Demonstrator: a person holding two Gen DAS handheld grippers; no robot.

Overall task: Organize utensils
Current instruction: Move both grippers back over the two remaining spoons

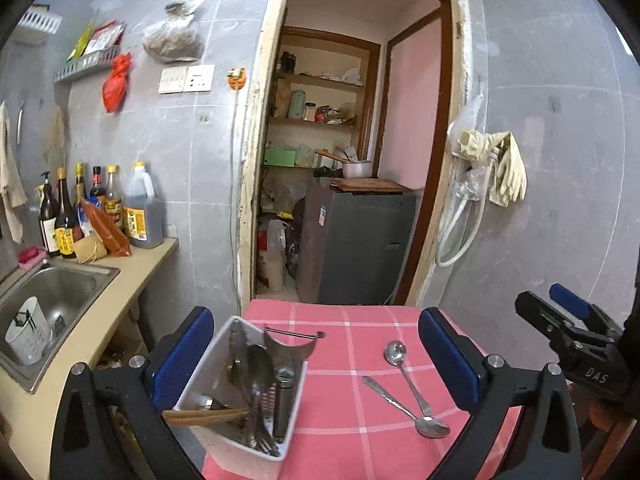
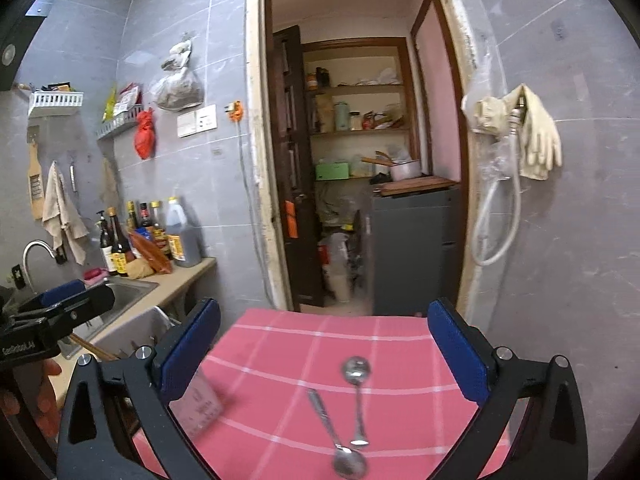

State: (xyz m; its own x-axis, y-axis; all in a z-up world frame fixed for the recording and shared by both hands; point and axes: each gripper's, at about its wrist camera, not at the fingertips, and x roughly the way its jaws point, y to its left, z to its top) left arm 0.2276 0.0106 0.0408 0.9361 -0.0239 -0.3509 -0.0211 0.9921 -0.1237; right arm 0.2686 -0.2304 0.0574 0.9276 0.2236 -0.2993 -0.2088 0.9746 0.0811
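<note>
A white utensil holder (image 1: 224,368) lies on the pink checked tablecloth (image 1: 340,400), holding a peeler, spoons, forks and wooden chopsticks. Two metal spoons (image 1: 408,384) lie crossed on the cloth to its right; they also show in the right wrist view (image 2: 352,408). My left gripper (image 1: 316,356) is open and empty, with the holder by its left finger. My right gripper (image 2: 324,352) is open and empty above the two spoons; it also shows at the right edge of the left wrist view (image 1: 568,328). The holder (image 2: 200,400) is blurred behind my right gripper's left finger.
A counter with a steel sink (image 1: 52,292), a white cup (image 1: 28,336) in it, and sauce bottles (image 1: 100,212) stands left of the table. An open doorway (image 1: 348,160) with shelves and a grey cabinet is behind the table. Gloves (image 1: 504,168) hang on the right wall.
</note>
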